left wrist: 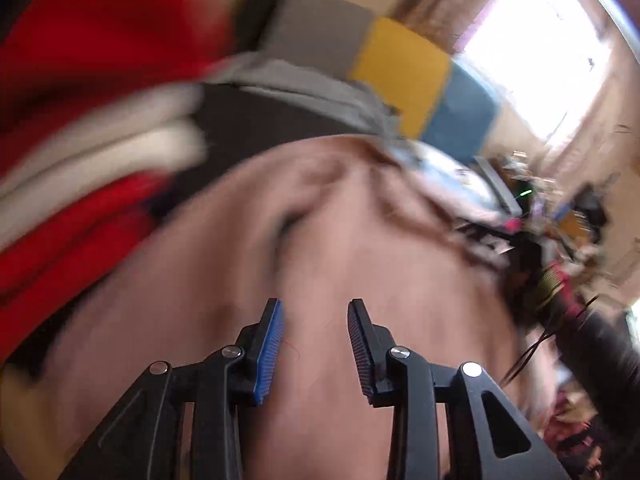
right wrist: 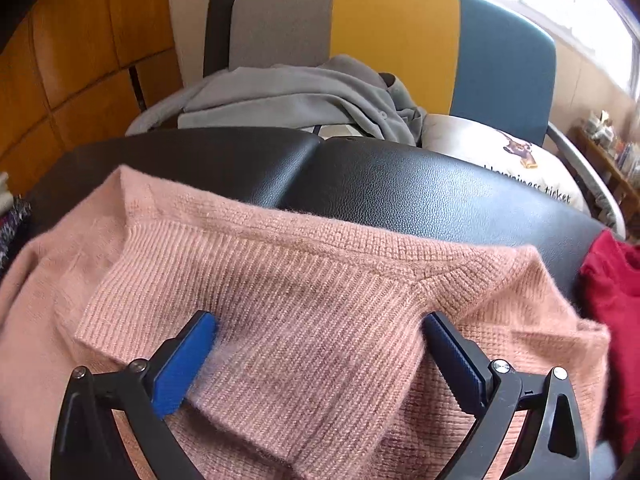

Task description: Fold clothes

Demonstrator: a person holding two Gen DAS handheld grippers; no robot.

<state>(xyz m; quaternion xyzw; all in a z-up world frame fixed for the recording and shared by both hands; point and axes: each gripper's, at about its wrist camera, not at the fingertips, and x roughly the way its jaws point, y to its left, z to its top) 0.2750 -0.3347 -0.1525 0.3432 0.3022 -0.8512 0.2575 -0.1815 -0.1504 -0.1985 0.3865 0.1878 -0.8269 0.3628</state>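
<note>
Step in hand: the pink knit sweater is lying on the black padded surface, partly folded, with a ribbed sleeve or hem laid across its body; by my judgement a fold is being made and the hands are resetting for the next one.
Right gripper: its jaws are standing wide apart, straddling the ribbed band just ahead of it; the pads are not pinching the knit.
Left gripper: it is hanging partly open over the same pink sweater, nothing between its fingers; the view is badly smeared.
Next move: it is calling for each gripper to come down on an edge of the sweater, close on one layer, and carry it over evenly.
Other clothes: a red garment is lying to the right of the right gripper; a grey garment is heaped on the chair beyond it.
Containers: none is showing in either view.
</note>
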